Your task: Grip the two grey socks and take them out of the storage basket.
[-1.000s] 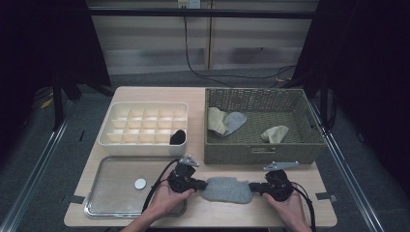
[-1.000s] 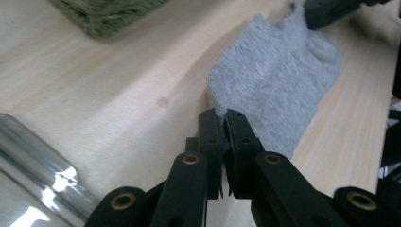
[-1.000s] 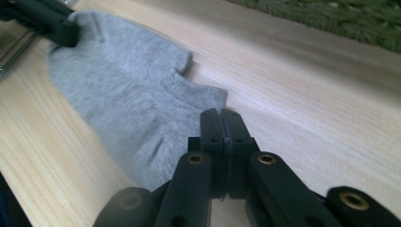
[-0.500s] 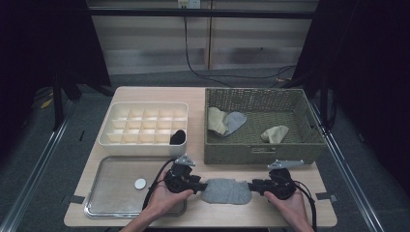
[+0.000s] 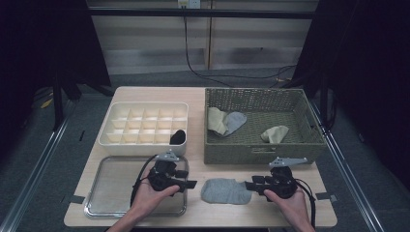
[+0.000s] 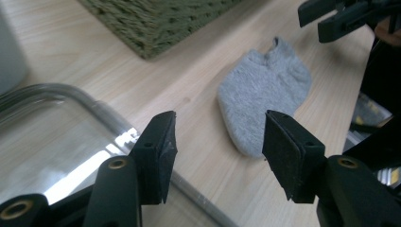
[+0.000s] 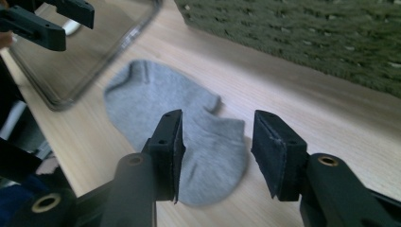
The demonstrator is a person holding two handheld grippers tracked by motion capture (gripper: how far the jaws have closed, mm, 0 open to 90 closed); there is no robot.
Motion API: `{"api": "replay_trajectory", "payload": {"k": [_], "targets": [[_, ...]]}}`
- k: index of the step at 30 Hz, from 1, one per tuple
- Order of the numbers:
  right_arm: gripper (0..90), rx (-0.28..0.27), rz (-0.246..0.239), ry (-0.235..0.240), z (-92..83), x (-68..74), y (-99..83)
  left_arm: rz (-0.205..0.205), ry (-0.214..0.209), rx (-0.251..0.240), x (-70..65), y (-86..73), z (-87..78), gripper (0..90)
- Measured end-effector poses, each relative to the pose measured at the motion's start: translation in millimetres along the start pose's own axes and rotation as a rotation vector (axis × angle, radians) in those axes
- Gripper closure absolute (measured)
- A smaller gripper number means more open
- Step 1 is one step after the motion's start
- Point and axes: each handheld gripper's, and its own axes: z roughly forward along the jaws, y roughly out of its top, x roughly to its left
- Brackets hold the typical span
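Grey sock (image 5: 226, 191) is lying flat on the wooden table (image 5: 290, 217), just in front of the wicker basket (image 5: 261, 150) and between the two grippers. Left gripper (image 5: 189, 184) is hovering over the edge of the metal tray (image 5: 104, 193), its jaws having just been opening, nothing between them. Right gripper (image 5: 249, 185) is sitting just beside the sock's other end, jaws likewise just parted and gripping nothing.

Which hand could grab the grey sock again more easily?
Probably the right. The right tongs sit open right at the edge of the grey sock, while the left tongs have pulled back over the tray.
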Motion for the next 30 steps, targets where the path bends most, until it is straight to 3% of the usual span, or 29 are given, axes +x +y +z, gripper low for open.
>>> {"api": "replay_trajectory", "payload": {"k": [3, 8, 12, 22, 30], "targets": [[54.1, -0.010, -0.010, 0.005, -3.3, 1.4, 5.0, -0.010, 0.014, -0.007, 6.2, -3.6, -4.5, 44.9], [53.6, -0.050, -0.025, 0.007, -12.6, 5.4, 14.1, 0.022, 0.058, -0.008, 4.8, -7.6, -16.0, 45.8], [52.7, -0.062, -0.039, 0.009, -18.3, 6.6, 20.4, 0.021, 0.088, -0.019, 8.2, -11.8, -30.4, 45.5], [48.0, -0.099, -0.063, -0.004, -37.4, 11.5, 45.5, -0.022, 0.089, -0.067, 23.5, -28.5, -50.4, 40.8], [48.0, -0.122, -0.080, -0.010, -48.5, 14.0, 68.9, -0.028, 0.093, -0.078, 27.0, -29.5, -53.1, 38.3]]}}
